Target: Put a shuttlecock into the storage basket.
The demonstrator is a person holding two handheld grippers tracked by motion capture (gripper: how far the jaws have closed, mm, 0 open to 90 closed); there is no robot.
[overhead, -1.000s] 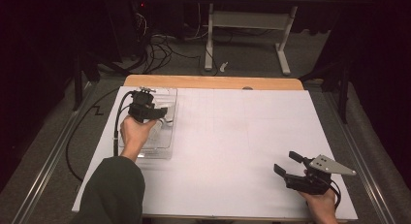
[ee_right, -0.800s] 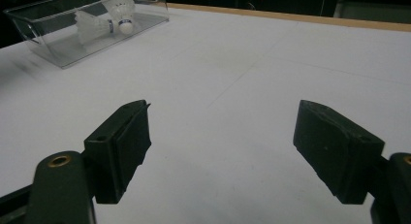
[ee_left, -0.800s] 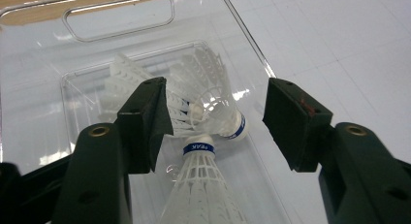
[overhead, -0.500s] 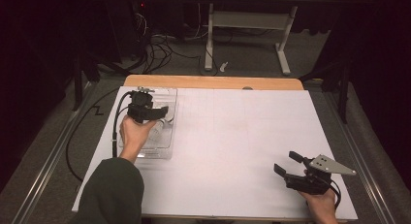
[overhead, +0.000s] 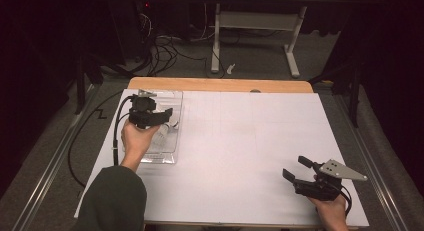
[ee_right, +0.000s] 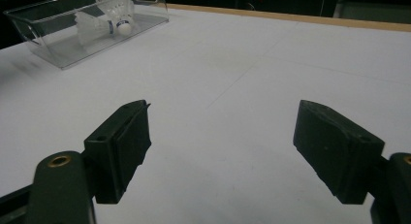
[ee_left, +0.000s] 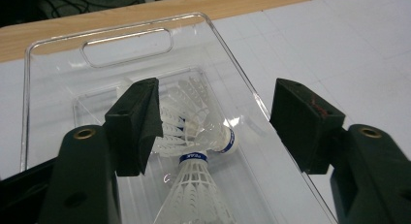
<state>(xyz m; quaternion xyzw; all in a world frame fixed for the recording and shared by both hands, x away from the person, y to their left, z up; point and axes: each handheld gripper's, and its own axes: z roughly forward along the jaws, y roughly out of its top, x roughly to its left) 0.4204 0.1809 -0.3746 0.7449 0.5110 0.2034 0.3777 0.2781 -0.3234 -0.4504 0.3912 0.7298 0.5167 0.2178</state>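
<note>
The left gripper [ee_left: 213,122] is held wide open over a clear plastic box [ee_left: 48,69], and nothing is gripped in it yet. The step in hand looks like picking a shuttlecock [ee_left: 206,136] out of that box. To do it well, the gripper should be brought straight down so that one jaw goes on each side of the round cork end with the blue band, not on the soft feathers, which could be bent. The jaws should be kept off the box walls, because the box is light and could be pushed along the bench [overhead: 250,141]. The squeeze should be slow and gentle. In the box, two shuttlecocks are seen lying on their sides, touching each other, with the second shuttlecock [ee_left: 194,195] at 6 o'clock from the first. More may be hidden behind the left jaw; it cannot be told. On the bench, the box is found at about 10 o'clock, near the far left corner. The right gripper [overhead: 299,168] is held open too, with nothing in it, low over the bare bench at about 4 o'clock, well apart from the box.
</note>
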